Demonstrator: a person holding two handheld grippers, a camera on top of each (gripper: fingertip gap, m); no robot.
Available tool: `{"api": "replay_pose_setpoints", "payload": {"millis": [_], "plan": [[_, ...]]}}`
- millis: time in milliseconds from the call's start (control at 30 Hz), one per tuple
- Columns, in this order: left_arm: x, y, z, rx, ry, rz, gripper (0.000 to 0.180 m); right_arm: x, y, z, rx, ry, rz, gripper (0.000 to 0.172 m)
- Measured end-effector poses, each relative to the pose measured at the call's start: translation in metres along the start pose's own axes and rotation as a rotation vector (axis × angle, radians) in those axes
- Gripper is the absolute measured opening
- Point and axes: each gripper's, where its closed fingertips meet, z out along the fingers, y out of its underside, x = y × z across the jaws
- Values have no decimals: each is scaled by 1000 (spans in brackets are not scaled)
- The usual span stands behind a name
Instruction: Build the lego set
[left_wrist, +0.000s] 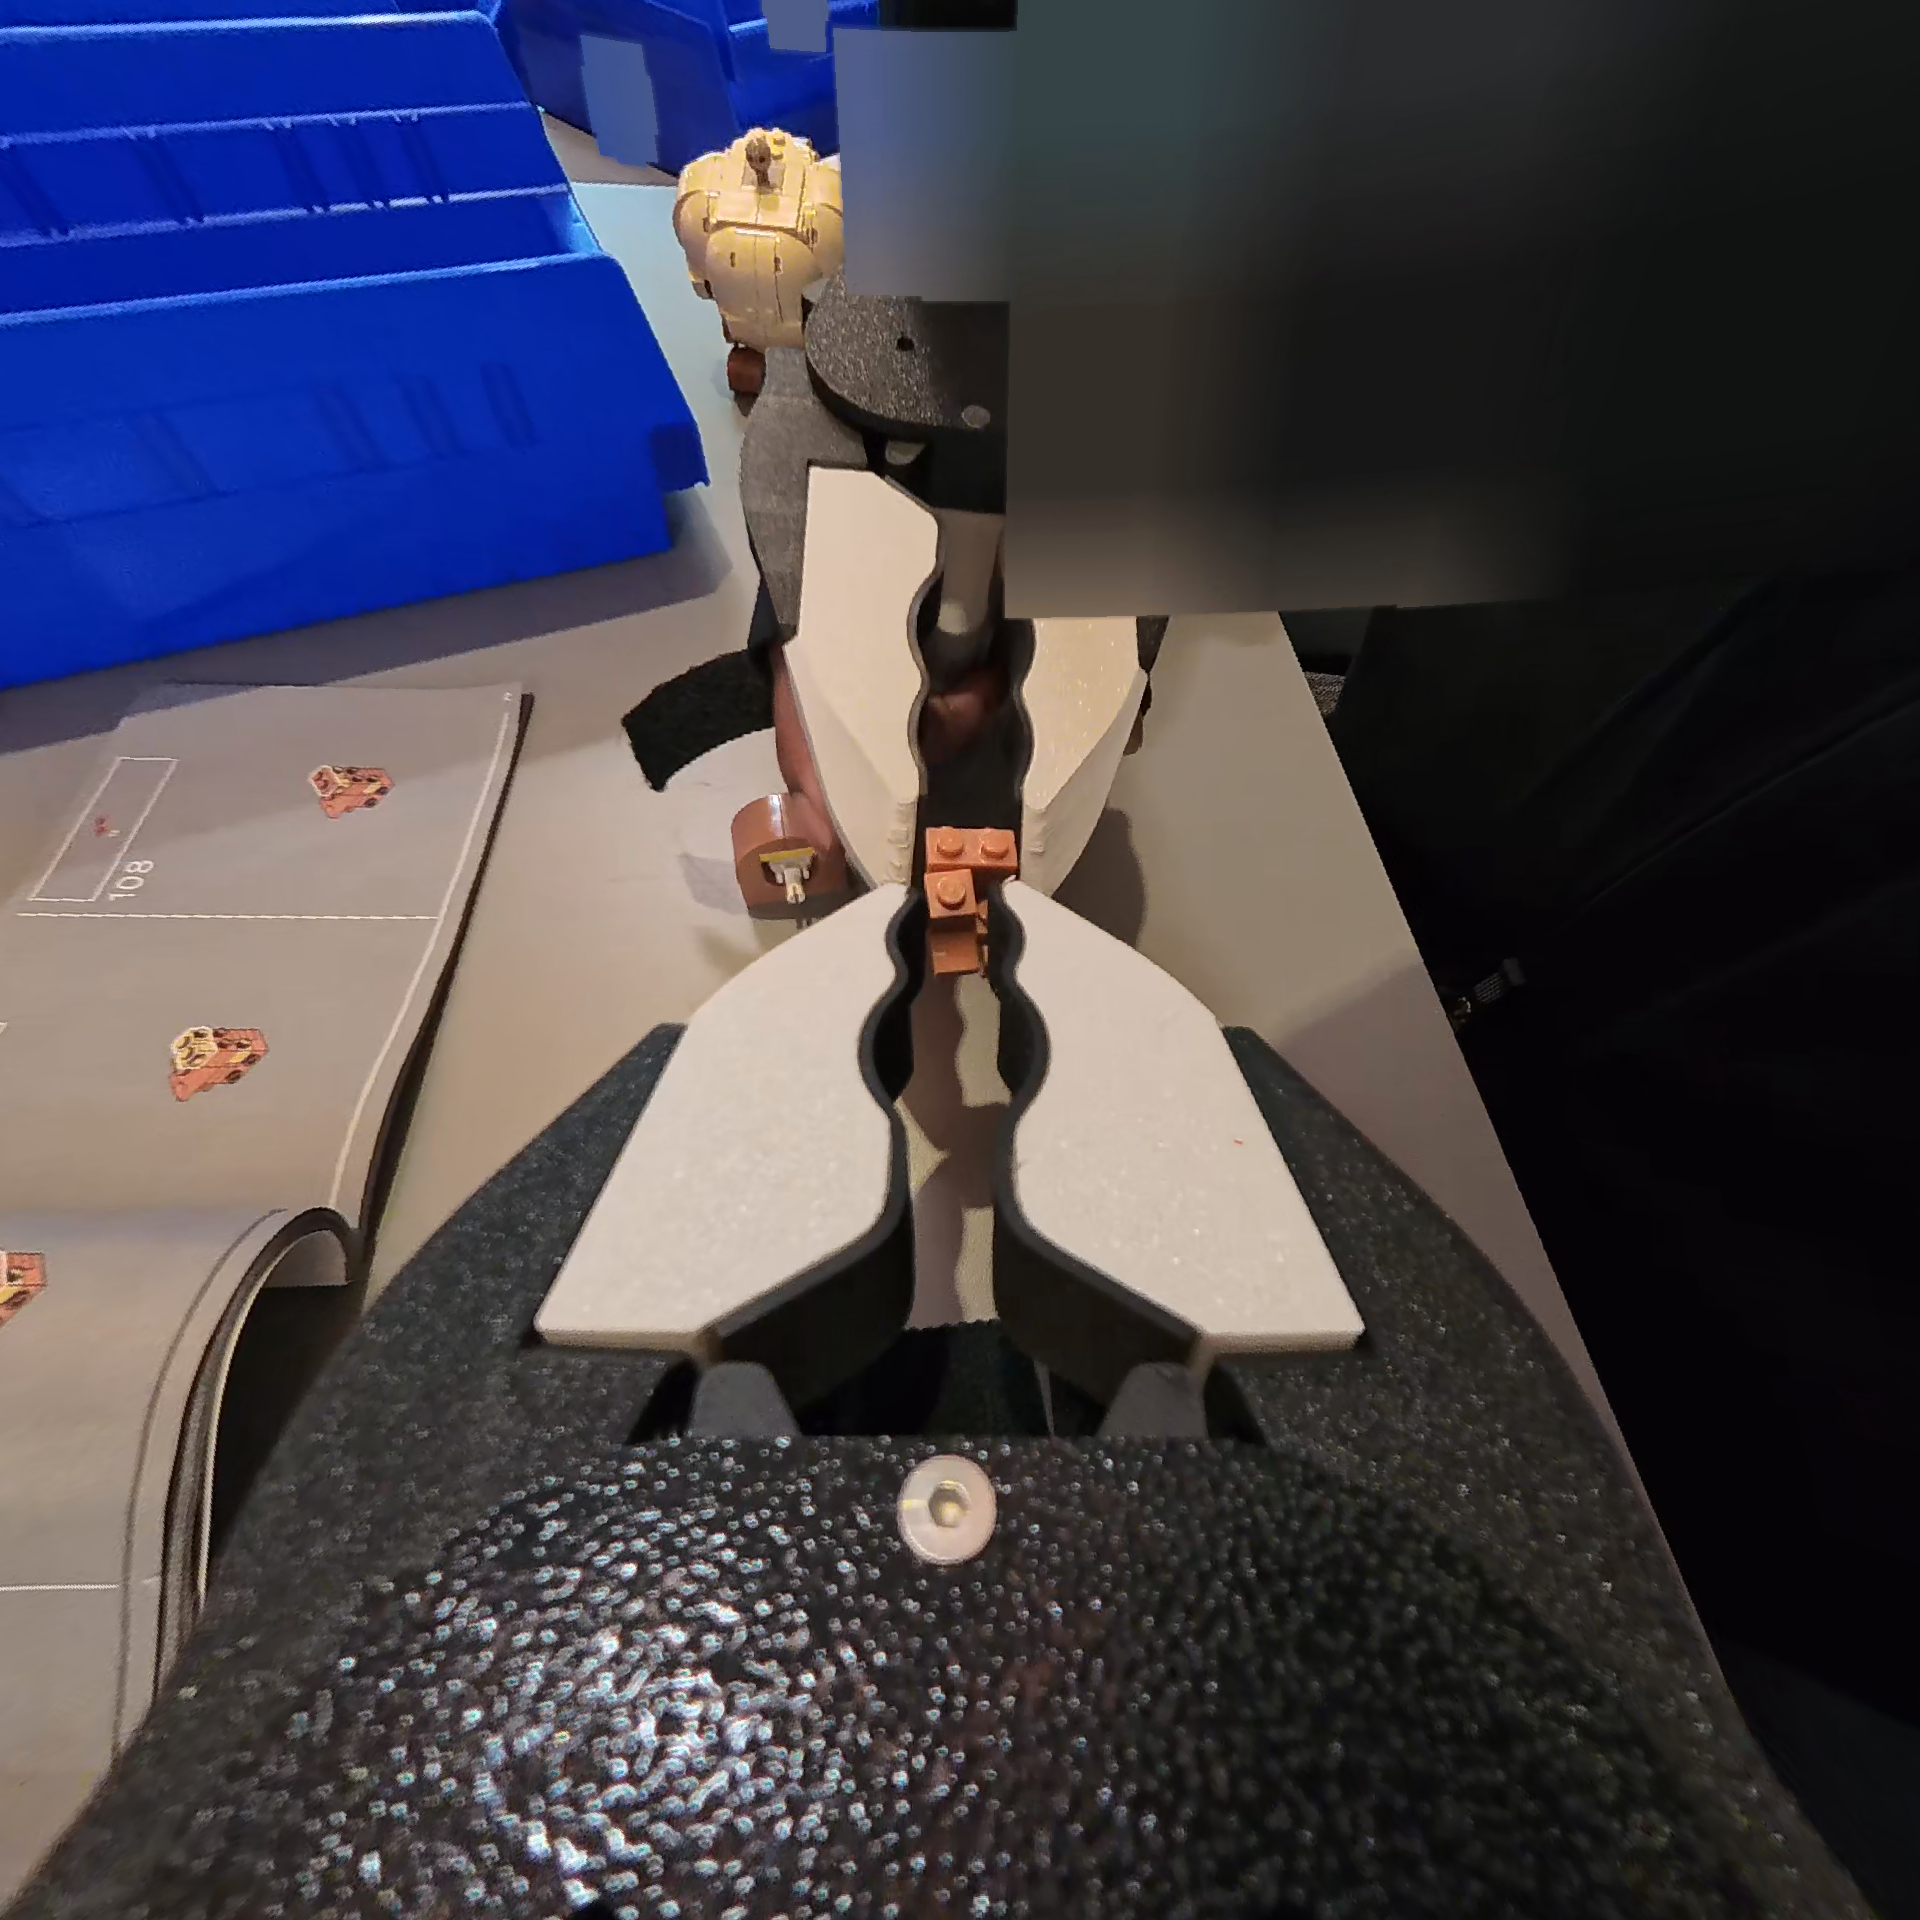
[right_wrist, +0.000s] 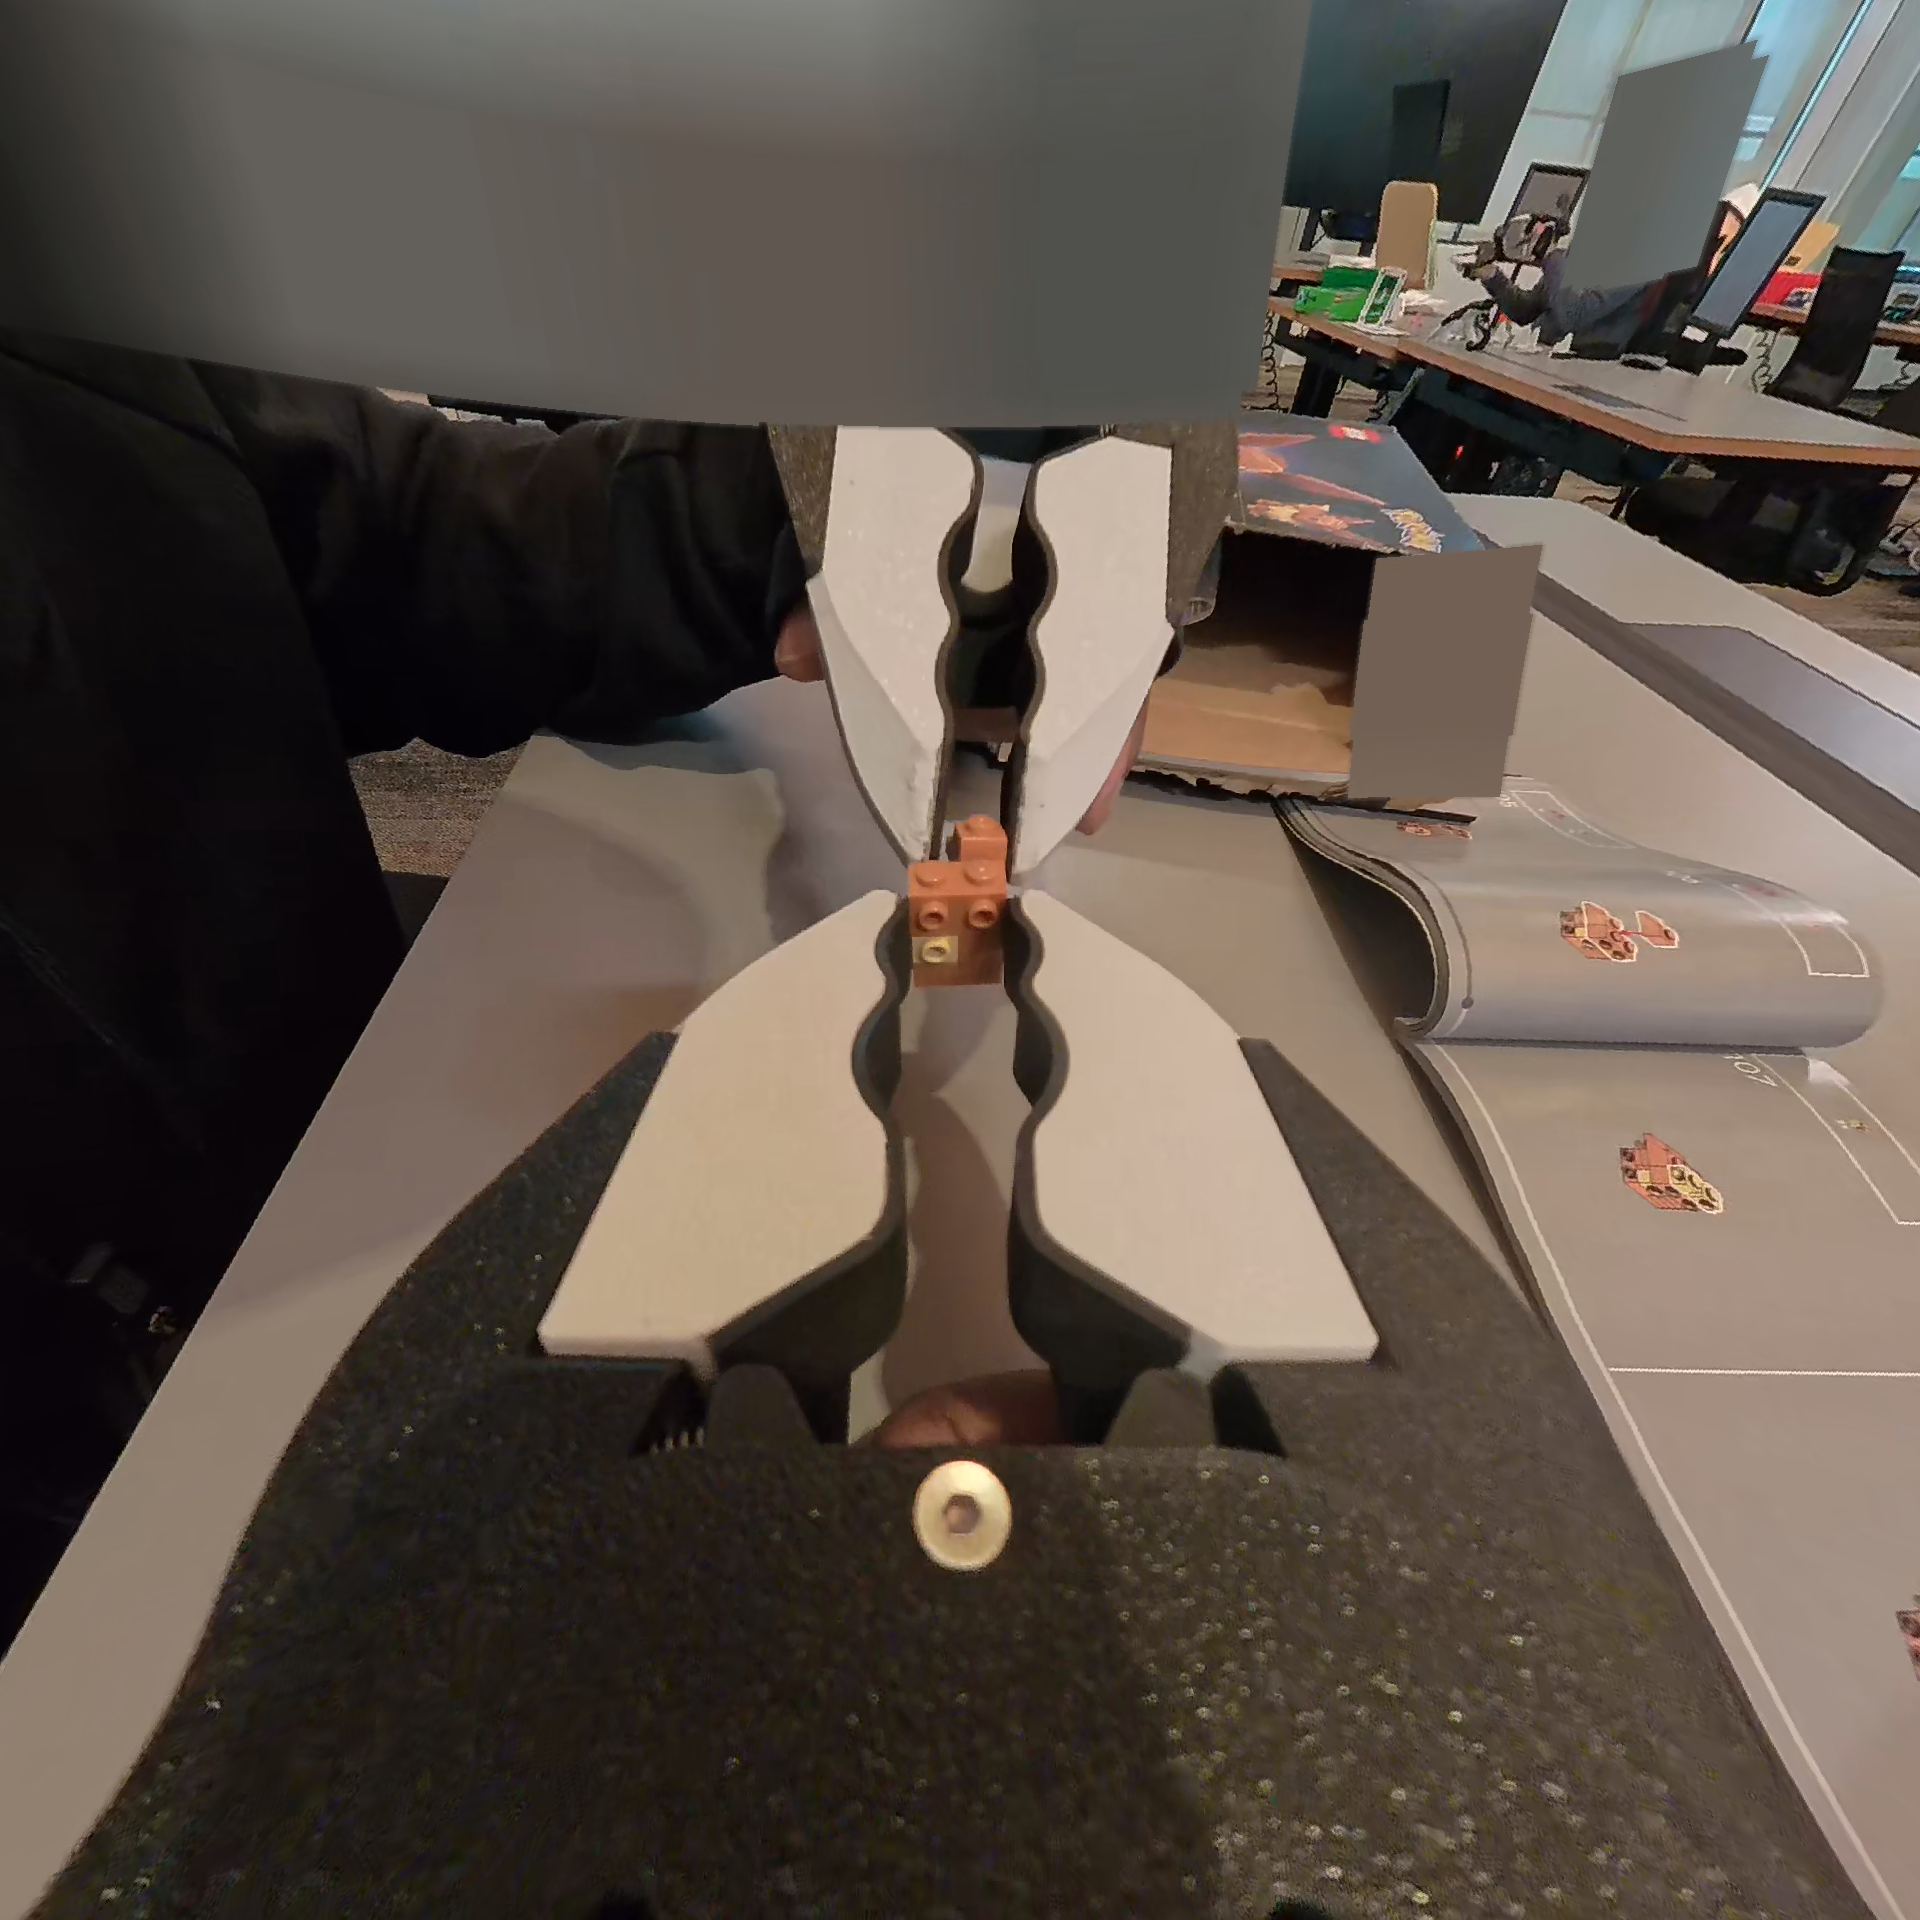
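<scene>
My two grippers meet tip to tip above the grey table (left_wrist: 1247, 883). My left gripper (left_wrist: 958, 899) is shut on a small orange-brown brick (left_wrist: 951, 930), its pads on both sides. In the right wrist view the left gripper (right_wrist: 977, 831) comes in from the top with that brick (right_wrist: 982, 840). My right gripper (right_wrist: 956, 904) is shut on a wider orange-brown brick assembly (right_wrist: 956, 940) with side studs and a small yellow piece. In the left wrist view the right gripper (left_wrist: 971, 831) holds that assembly (left_wrist: 971, 847). The small brick touches the top of the assembly.
Blue bins (left_wrist: 312, 364) stand at the far left. An open instruction booklet (left_wrist: 260, 935) lies beside them and also shows in the right wrist view (right_wrist: 1662, 1143). A tan brick model (left_wrist: 758, 239), a brown round piece (left_wrist: 784, 857) and an open cardboard box (right_wrist: 1299, 665) are nearby. A person's dark sleeve (right_wrist: 312, 623) is close. The tips of both grippers are at nearly the same place.
</scene>
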Motion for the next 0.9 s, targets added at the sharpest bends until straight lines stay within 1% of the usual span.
{"api": "replay_pose_setpoints", "payload": {"millis": [467, 900], "plan": [[3, -8, -2, 46, 15, -6, 11, -2, -7, -3, 51, -29, 27, 16], [4, -14, 0, 101, 47, -54, 11, -1, -11, -5, 73, -28, 27, 16]]}}
